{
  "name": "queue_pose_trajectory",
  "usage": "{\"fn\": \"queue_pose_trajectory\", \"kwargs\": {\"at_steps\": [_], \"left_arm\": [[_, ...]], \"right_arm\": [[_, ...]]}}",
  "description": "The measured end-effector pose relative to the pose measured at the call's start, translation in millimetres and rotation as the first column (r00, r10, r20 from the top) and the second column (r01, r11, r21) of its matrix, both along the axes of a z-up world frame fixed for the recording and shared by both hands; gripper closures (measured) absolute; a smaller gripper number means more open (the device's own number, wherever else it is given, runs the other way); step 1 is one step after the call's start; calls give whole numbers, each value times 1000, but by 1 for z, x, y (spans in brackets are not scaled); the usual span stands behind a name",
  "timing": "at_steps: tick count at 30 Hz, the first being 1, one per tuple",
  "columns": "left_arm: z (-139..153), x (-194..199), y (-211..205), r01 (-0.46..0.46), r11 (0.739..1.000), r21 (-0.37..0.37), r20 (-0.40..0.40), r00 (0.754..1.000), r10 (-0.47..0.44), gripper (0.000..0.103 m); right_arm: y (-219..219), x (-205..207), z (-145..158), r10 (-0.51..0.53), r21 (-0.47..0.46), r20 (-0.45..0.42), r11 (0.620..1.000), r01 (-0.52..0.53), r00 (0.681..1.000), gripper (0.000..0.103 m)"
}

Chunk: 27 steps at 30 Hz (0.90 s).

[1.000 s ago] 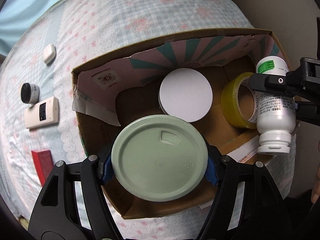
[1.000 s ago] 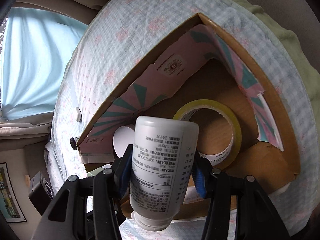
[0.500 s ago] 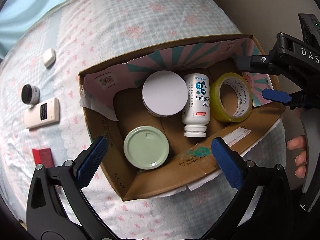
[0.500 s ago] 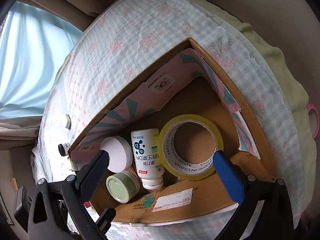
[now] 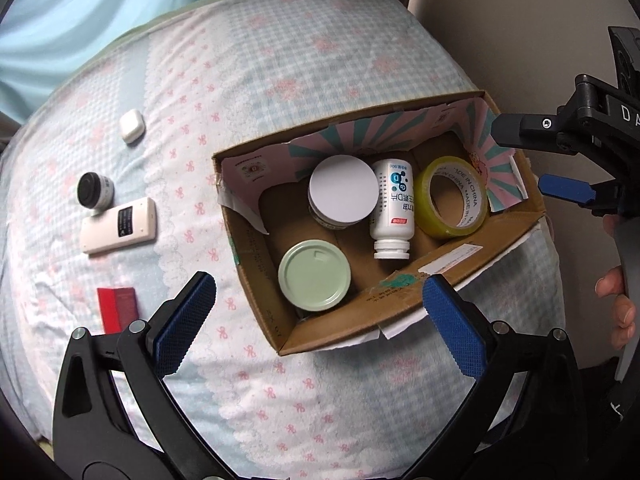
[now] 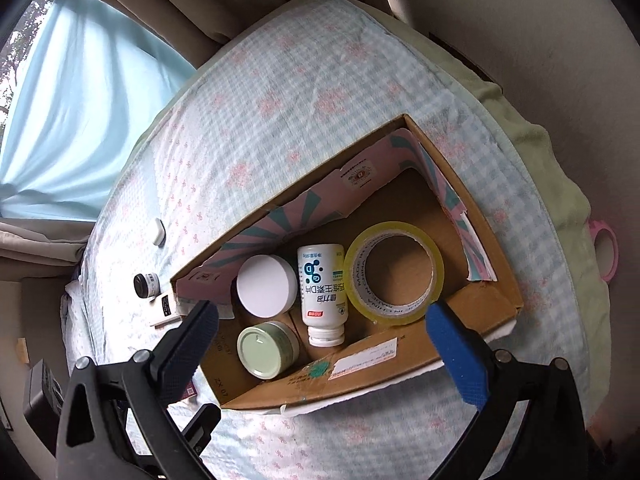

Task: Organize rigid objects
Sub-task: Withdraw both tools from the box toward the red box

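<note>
The left gripper point(image 5: 318, 322) hangs with its blue-padded jaws spread wide and nothing between them. Just ahead of its fingertips sits the cardboard box point(image 5: 404, 306), its near wall lying between the two pads. Inside, closest to this gripper, stands the green-lidded jar point(image 5: 314, 275). Beyond it stands the white-lidded jar point(image 5: 343, 191), and just to the right of that lies the white bottle point(image 5: 392, 210) on its side, cap pointing back toward the gripper. Further right, the yellow tape roll point(image 5: 451, 197) leans against the box's patterned inner wall.

Out to the left of the gripper, on the checked bedspread point(image 5: 280, 80), lies a red box point(image 5: 119, 306) near the left finger. Further ahead and left are a white remote point(image 5: 118, 225), a small black-lidded jar point(image 5: 94, 192) just beyond it, and a small white case point(image 5: 131, 125) further still.

The right gripper point(image 6: 322, 346) is likewise spread wide and empty, hovering over the near side of the same box point(image 6: 360, 368). Between its pads, going outward, are the green-lidded jar point(image 6: 266, 349), the bottle point(image 6: 324, 294), the white-lidded jar point(image 6: 266, 286) and, to the right, the tape roll point(image 6: 394, 274). In the left wrist view this gripper point(image 5: 532, 160) shows far right, past the box's end.
</note>
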<state>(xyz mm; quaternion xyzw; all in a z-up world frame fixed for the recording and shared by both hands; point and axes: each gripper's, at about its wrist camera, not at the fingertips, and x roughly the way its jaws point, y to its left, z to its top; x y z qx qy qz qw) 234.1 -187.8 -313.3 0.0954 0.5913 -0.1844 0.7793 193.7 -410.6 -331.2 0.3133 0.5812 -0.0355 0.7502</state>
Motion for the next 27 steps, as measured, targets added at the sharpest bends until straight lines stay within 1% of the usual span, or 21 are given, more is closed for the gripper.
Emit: {"fn": "queue_pose_trajectory", "kwargs": {"at_steps": [3,8,12,16,19,24,27], "left_arm": [[19,-10,11,-3,1000,-14,31,1000,4,0],[47,-27,37,-29,999,-27,72,997,30,0],[66,-42,69,-68,997,-43,99,992,72,0],[82,-56,103,-111,993,-43,129,985,116,0],[93,-67,129,-143,989,-38,156,977,147,0],[109,-83,169,-184,983,-23,193,964,185,0],[116,-89,193,-206,978,-18,194,959,206,0]], "right_arm": [[8,-11,19,2,-12,29,1000,-1,1000,0],[29,-28,45,36,-51,71,998,-32,997,0],[52,-41,63,79,-89,95,994,-71,992,0],[79,-50,84,128,-155,138,982,-106,982,0],[102,-53,100,195,-203,158,966,-162,968,0],[148,-54,127,317,-301,193,920,-251,929,0],[177,-52,139,367,-319,212,902,-291,906,0]]}}
